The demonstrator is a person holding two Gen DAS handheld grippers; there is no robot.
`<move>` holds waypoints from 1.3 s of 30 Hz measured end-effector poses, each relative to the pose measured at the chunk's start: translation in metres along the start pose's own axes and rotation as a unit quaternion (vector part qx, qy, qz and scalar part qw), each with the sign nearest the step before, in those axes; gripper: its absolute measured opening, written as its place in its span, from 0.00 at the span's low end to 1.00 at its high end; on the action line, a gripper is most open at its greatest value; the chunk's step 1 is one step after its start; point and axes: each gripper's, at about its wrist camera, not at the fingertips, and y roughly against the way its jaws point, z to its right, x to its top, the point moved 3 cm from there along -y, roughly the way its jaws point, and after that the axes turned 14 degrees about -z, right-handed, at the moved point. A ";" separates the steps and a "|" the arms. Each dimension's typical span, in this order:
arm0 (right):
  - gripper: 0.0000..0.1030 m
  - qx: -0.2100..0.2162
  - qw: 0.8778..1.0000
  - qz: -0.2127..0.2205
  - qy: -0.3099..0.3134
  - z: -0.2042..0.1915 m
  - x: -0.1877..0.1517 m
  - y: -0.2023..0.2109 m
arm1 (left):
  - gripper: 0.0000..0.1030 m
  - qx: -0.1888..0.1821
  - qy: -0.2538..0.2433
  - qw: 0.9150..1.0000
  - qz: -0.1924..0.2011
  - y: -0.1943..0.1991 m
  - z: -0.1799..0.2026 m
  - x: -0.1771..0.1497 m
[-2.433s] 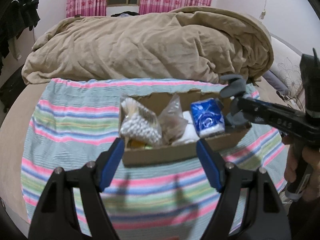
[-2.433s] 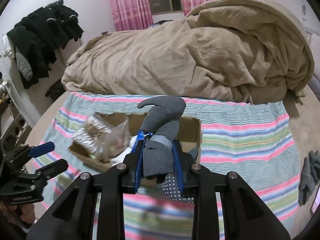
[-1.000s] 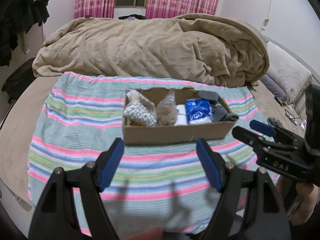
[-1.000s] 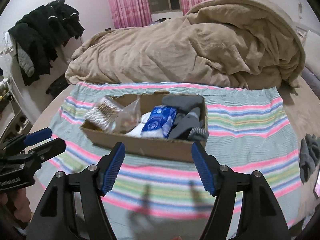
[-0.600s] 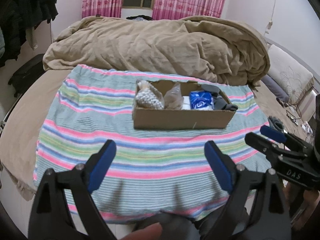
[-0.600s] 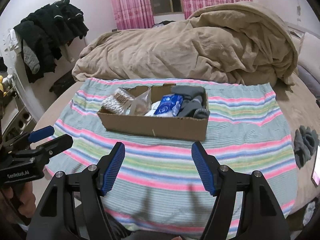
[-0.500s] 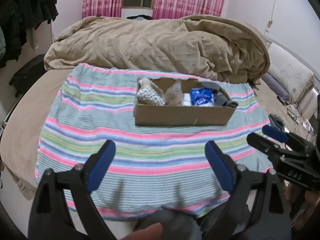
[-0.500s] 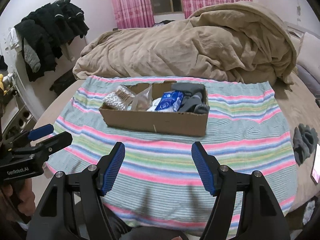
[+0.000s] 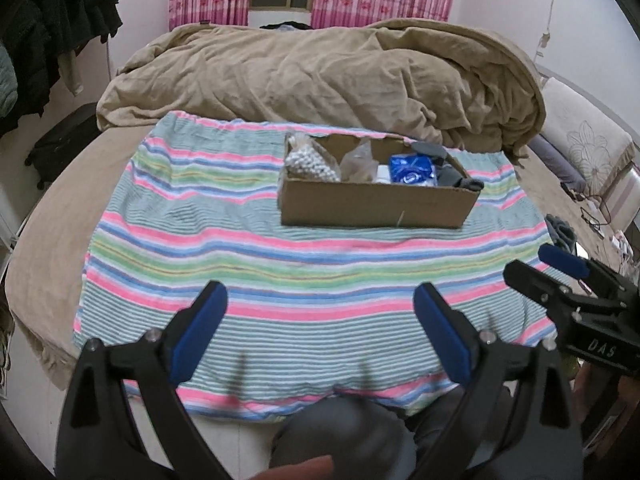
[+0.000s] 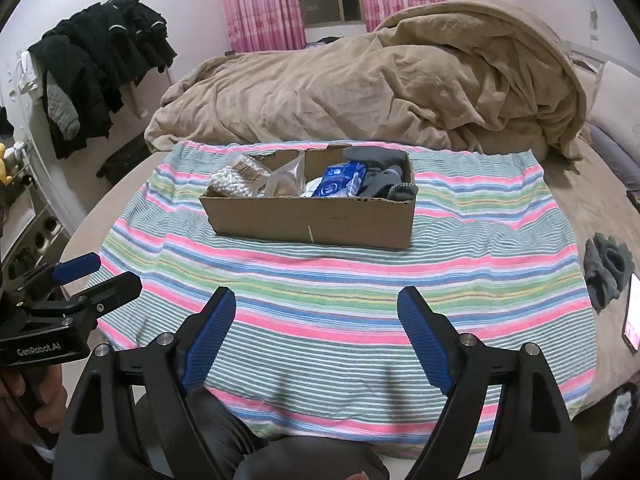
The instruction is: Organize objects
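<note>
Claws point(image 9: 320, 332) point(image 10: 316, 334) gape empty, well short of the filled cardboard box point(image 10: 312, 218).

A cardboard box point(image 10: 312, 220) is sitting on a towel point(image 10: 328, 292) spread over the near part of the bed, toward the towel's far edge. Behind it a heaped duvet point(image 10: 380, 92) is lying across the bed. Inside the box, a bag of cotton swabs point(image 10: 236, 180) is lying at the left end, a plastic bag point(image 10: 286, 182) just right of it, then a tissue pack point(image 10: 340, 180), with socks point(image 10: 384, 178) filling the right end. What may be a glove point(image 10: 606, 268) is lying off the towel's right edge, a phone point(image 10: 632, 312) just beside it. Both grippers, the left gripper point(image 9: 316, 332) and the right gripper point(image 10: 316, 332), are hanging before the towel's near edge, well apart from the box. Clothes point(image 10: 100, 60) are hanging at far left.
</note>
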 end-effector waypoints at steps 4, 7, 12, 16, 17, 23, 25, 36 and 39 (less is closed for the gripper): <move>0.83 0.000 1.000 0.001 0.000 0.000 -0.001 0.000 | 0.93 0.000 0.000 1.000 0.002 0.001 0.001 -0.001; 0.83 -0.001 1.000 0.002 -0.001 0.002 -0.001 0.001 | 0.93 0.000 -0.001 1.000 0.002 0.001 0.002 0.000; 0.83 -0.006 1.000 0.003 -0.002 0.004 -0.001 0.001 | 0.93 0.002 -0.003 1.000 0.003 0.001 0.005 0.001; 0.83 -0.007 1.000 0.007 -0.007 0.007 0.000 0.002 | 0.93 0.000 -0.002 1.000 0.012 0.000 0.008 0.002; 0.83 -0.008 1.000 0.008 -0.008 0.008 0.000 0.002 | 0.93 0.001 -0.003 1.000 0.013 0.000 0.008 0.003; 0.83 -0.006 1.000 0.009 -0.016 0.016 0.000 -0.004 | 0.93 0.005 -0.005 1.000 0.011 -0.007 0.010 0.004; 0.83 -0.005 1.000 0.007 -0.017 0.018 0.000 -0.007 | 0.93 0.007 -0.004 1.000 0.009 -0.010 0.011 0.004; 0.83 -0.005 1.000 0.008 -0.016 0.023 0.001 -0.012 | 0.93 0.016 -0.004 1.000 0.001 -0.020 0.014 0.006; 0.83 -0.003 1.000 0.008 -0.016 0.024 0.002 -0.012 | 0.93 0.016 -0.003 1.000 0.002 -0.019 0.014 0.006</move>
